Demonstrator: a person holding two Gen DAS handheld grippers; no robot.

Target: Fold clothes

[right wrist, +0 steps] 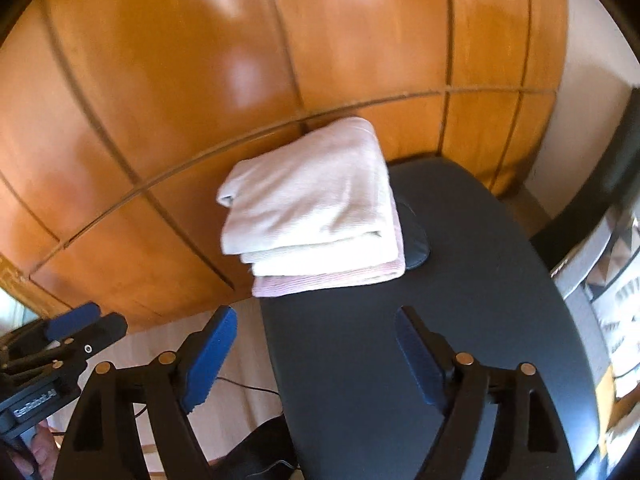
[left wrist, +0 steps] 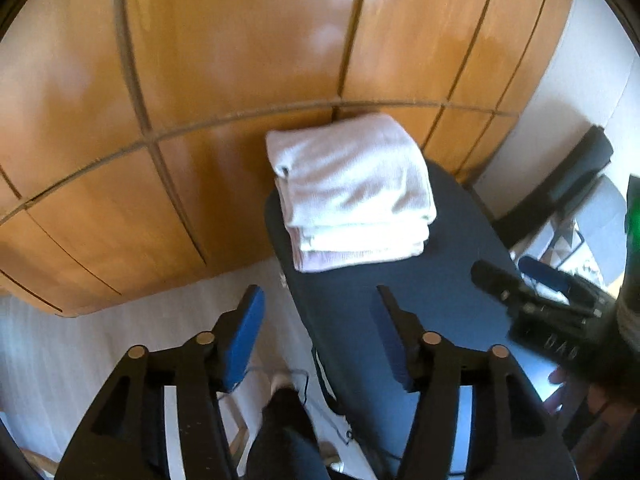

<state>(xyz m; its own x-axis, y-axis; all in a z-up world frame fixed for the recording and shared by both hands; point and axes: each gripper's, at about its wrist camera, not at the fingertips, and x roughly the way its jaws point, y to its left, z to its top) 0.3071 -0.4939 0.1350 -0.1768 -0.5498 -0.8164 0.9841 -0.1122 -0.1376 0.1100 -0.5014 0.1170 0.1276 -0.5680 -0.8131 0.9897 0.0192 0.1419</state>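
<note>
A stack of folded cloths, white on top and pale pink below (left wrist: 352,196), lies at the far end of a dark blue ironing board (left wrist: 400,300). It also shows in the right wrist view (right wrist: 316,208) on the board (right wrist: 460,320). My left gripper (left wrist: 316,300) is open and empty, held above the board's near left edge, short of the stack. My right gripper (right wrist: 316,320) is open and empty, also short of the stack. The right gripper shows in the left wrist view (left wrist: 532,300), and the left gripper shows in the right wrist view (right wrist: 76,328).
A wooden wardrobe with panelled doors (left wrist: 200,100) stands right behind the board. Pale floor (left wrist: 80,340) lies to the left. A person's dark trouser leg (left wrist: 284,432) is below. A dark bench and patterned items (left wrist: 576,208) stand at the right.
</note>
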